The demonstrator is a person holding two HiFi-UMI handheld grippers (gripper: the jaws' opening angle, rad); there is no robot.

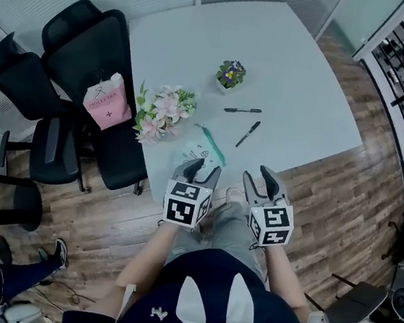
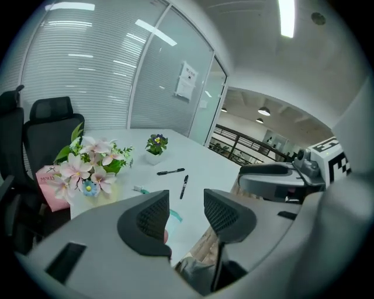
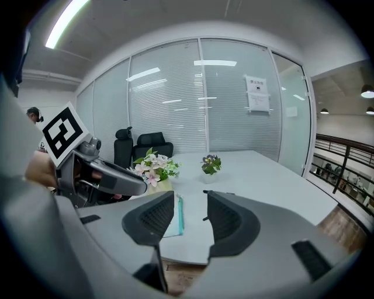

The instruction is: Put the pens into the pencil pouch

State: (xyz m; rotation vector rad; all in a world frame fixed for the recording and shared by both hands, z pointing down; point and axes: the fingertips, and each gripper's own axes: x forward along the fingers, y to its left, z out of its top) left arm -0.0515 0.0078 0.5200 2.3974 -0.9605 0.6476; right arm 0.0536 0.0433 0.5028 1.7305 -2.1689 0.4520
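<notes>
Two black pens lie on the white table (image 1: 294,66): one (image 1: 242,110) crosswise, the other (image 1: 248,133) slanted just in front of it. A clear pencil pouch (image 1: 203,148) with a teal zipper lies flat near the front edge, left of the pens. My left gripper (image 1: 203,170) hovers at the table edge just before the pouch, open and empty. My right gripper (image 1: 260,179) hangs beside it, also open and empty, short of the slanted pen. The left gripper view shows both pens (image 2: 170,171) (image 2: 184,186) beyond the left gripper (image 2: 186,204). The pouch (image 3: 175,213) shows between the jaws of the right gripper (image 3: 191,213).
A pink-and-white flower bouquet (image 1: 163,112) stands left of the pouch, and a small potted plant (image 1: 230,73) behind the pens. Black office chairs (image 1: 91,56) stand at the table's left, with a pink bag (image 1: 108,100) on one. A wooden floor lies below the table edge.
</notes>
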